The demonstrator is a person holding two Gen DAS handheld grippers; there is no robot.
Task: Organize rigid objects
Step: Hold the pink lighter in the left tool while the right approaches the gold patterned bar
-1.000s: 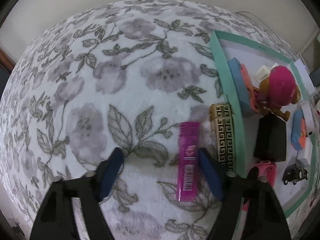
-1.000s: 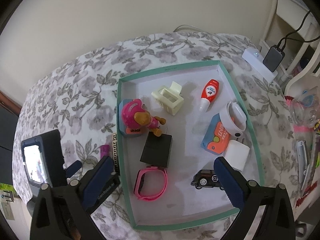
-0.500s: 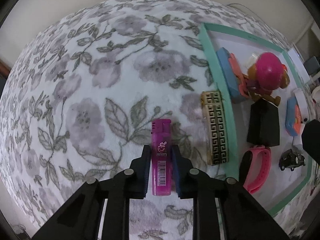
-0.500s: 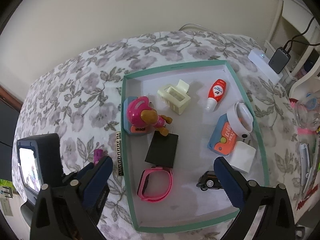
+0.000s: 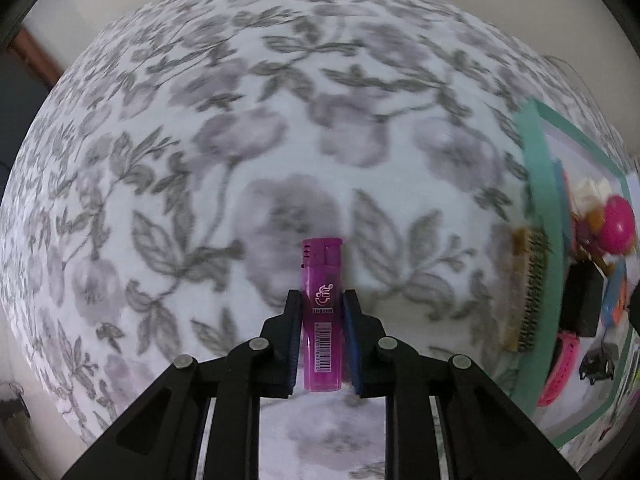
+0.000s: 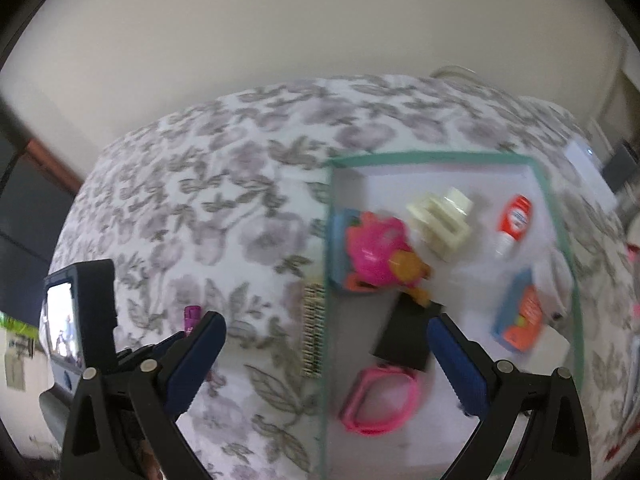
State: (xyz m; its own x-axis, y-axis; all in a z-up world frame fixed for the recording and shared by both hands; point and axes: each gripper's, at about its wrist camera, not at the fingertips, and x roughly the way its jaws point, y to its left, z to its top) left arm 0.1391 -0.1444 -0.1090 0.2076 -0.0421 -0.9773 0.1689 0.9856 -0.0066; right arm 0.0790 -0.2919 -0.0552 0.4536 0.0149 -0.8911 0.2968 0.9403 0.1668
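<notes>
A white cloth printed with grey-purple flowers [image 5: 168, 152] covers the surface, with a plain pale wall behind. At the left, the left gripper [image 5: 322, 308] is clenched on a translucent magenta plastic lighter [image 5: 322, 320], which by my judgement is lifted clear of the cloth. Further right, a gold-and-black Greek-key patterned bar [image 5: 528, 288] lies outside, just beside the rim of the shallow teal-edged cardboard tray [image 6: 420, 158]. The right gripper [image 6: 326, 354] hangs spread wide above that rim, holding nothing. Most items already sit in the tray: pink-helmeted toy figure [image 6: 378, 250], black box [image 6: 406, 340], pink wristband [image 6: 380, 400]. The lighter and bar seem left (both views are motion-blurred). The tray's far side is cut off in the left view.
</notes>
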